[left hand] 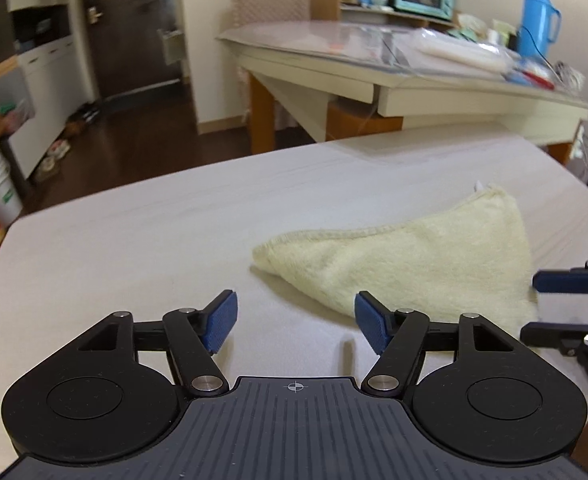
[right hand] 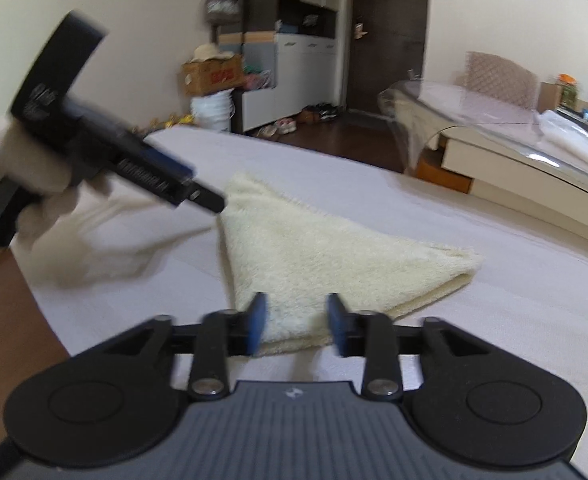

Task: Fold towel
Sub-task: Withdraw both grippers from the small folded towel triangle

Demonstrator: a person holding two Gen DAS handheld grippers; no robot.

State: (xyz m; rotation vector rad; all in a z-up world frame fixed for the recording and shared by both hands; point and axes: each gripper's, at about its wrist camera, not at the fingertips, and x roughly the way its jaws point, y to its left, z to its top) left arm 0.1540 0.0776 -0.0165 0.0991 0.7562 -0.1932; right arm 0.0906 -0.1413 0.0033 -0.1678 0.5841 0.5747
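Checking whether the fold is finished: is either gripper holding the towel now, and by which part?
Nothing is held. The left gripper and right gripper both have open jaws; the towel lies folded on the table.

In the right wrist view the left gripper (right hand: 198, 194) and the gloved hand (right hand: 42, 200) holding it are smeared by motion, so how its jaws stand cannot be read there. In the left wrist view the right gripper (left hand: 550, 308) is cut off by the right edge; only its two fingers show. The towel's (right hand: 314, 256) near corner lies behind the right gripper's pads (right hand: 256, 322); contact cannot be told.
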